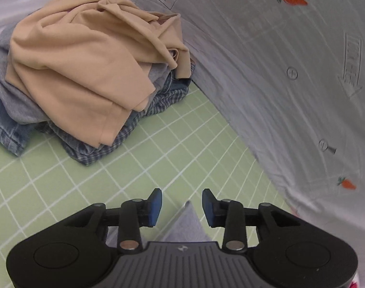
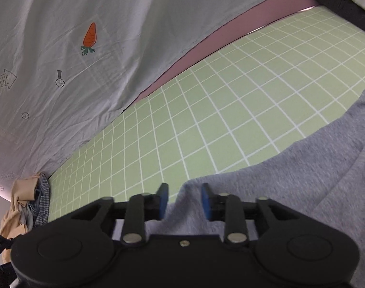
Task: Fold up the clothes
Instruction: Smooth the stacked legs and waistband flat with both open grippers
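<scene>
Left wrist view: the left gripper (image 1: 182,207) hovers low over a green grid mat (image 1: 62,187), its blue-padded fingers spread apart with nothing between them. Just below the gap, a corner of a grey garment (image 1: 186,225) pokes up from under the gripper body. Farther ahead on the left sits a pile of clothes (image 1: 86,72): a beige top draped over grey, denim and blue checked pieces. A pale sheet printed with carrots and arrows (image 1: 278,60) rises along the right side behind the mat.

Right wrist view: the right gripper (image 2: 184,200) also has its fingers apart, with a raised fold of the grey garment's edge lying in the gap, not pinched. The garment spreads across the mat to the lower right. The pile of clothes shows small at the far left edge, and the printed sheet fills the upper left.
</scene>
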